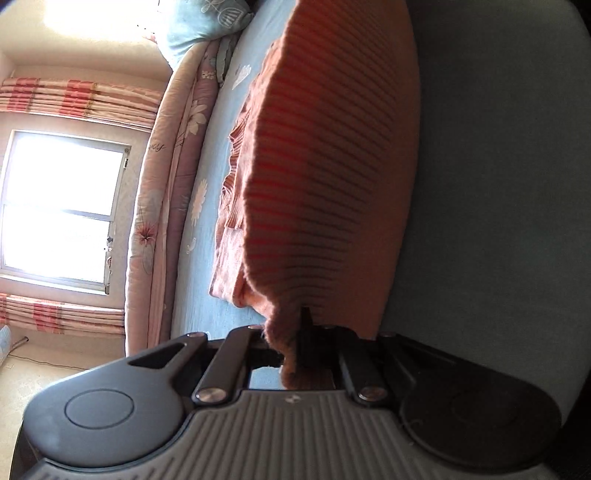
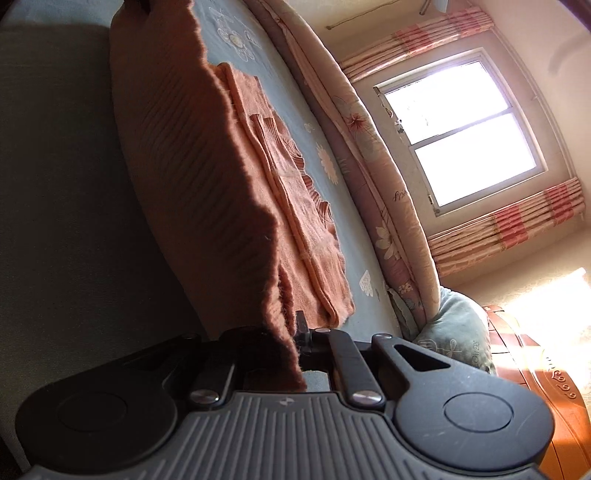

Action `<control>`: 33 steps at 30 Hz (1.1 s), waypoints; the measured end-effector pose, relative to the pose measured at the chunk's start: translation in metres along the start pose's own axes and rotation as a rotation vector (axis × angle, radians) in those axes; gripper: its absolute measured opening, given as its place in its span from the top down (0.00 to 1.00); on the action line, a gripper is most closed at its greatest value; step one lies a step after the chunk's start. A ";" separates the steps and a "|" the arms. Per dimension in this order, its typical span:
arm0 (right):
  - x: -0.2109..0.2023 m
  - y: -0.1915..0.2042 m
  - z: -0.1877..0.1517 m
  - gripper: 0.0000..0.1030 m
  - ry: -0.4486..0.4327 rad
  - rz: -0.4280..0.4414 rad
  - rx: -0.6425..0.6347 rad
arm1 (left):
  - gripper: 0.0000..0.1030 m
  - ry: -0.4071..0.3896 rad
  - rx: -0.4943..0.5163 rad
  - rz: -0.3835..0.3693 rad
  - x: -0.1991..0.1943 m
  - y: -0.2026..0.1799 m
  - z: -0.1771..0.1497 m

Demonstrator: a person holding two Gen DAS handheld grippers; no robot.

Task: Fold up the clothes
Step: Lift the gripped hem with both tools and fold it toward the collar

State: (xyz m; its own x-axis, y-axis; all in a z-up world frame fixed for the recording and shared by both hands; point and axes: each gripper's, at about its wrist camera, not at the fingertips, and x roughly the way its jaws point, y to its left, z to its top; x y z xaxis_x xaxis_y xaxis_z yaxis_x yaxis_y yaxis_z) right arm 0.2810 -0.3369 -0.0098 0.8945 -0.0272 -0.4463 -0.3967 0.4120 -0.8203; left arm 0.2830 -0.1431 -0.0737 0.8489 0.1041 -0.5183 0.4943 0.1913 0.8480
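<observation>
A ribbed, salmon-orange knitted sweater (image 1: 325, 155) rises in a taut sheet off a bed covered in a pale blue sheet printed with white flowers (image 1: 207, 258), its near hem pinched at both ends. In the left wrist view, the black left claw (image 1: 301, 332) is clamped together on one fuzzy corner of the hem, the knit bunching around the closed fingers and hanging below them. The rest of the sweater lies flat on the sheet beyond, its far part folded in layers toward the bed's far edge. Along that edge runs a rolled pink floral quilt (image 1: 162, 206), with a pale blue pillow (image 1: 199, 26) at its end. In the right wrist view, the black right claw (image 2: 301, 334) is likewise closed on the hem's other corner, the fabric (image 2: 207, 173) lifting away from it in shadow. Behind the bed, a bright window (image 2: 461, 125) is flanked by pink-and-red striped curtains (image 2: 509, 229), and a carved orange wooden headboard (image 2: 546, 376) catches sunlight at the right.
</observation>
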 end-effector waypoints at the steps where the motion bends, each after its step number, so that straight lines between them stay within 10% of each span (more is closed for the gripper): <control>1: 0.004 -0.002 0.001 0.91 0.001 -0.006 0.003 | 0.95 0.001 -0.003 0.005 0.003 0.002 0.001; 33: 0.174 -0.078 0.060 0.91 0.034 -0.219 0.019 | 0.95 -0.001 -0.117 0.164 0.168 0.083 0.039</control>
State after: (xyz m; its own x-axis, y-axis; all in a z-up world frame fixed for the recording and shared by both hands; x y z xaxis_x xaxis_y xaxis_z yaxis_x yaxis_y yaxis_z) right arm 0.4803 -0.3188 -0.0021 0.9512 -0.1483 -0.2705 -0.1897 0.4099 -0.8922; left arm 0.4735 -0.1475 -0.0863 0.9164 0.1423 -0.3740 0.3243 0.2835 0.9025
